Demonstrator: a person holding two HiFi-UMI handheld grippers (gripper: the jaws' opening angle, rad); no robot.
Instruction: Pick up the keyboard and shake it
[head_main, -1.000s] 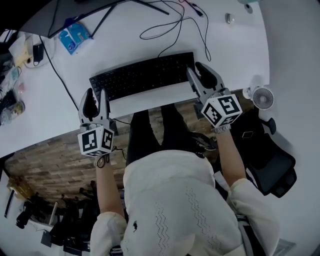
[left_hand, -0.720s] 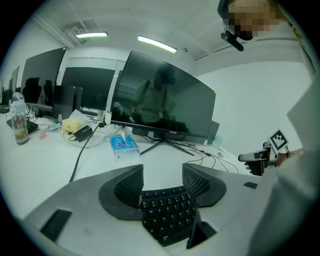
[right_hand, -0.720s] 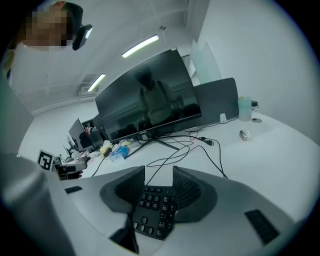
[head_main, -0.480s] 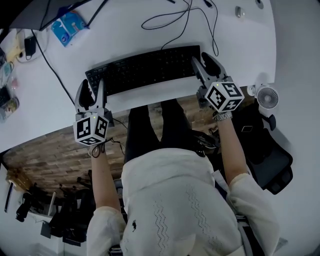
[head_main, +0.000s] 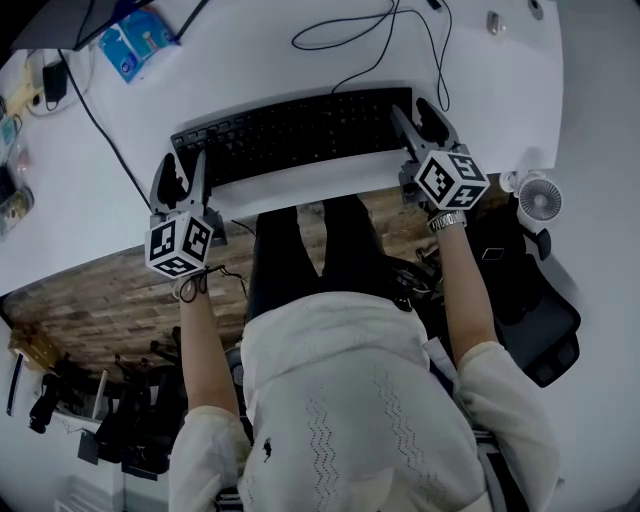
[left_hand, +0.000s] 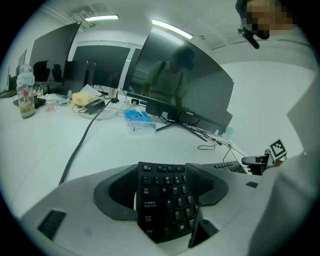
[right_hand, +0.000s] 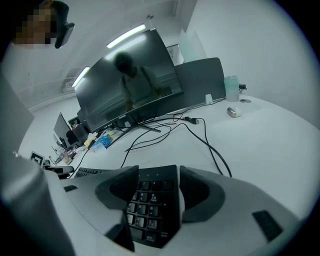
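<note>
keyboard (left_hand: 166, 202) keys legible: Tab, Caps Lock, Q, W, A, S, Z, X.

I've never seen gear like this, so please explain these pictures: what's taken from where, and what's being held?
No robot here: a person at a white desk holds a two-finger gripper in each hand. The top-down picture comes from a camera on the person's head; the other two come from cameras riding on the grippers, looking along their fingers. The left gripper clamps the left end of a black keyboard, the right gripper its right end. Also on the desk: a monitor, loose cables and a blue packet. I can't tell whether the keyboard is lifted yet.
</note>
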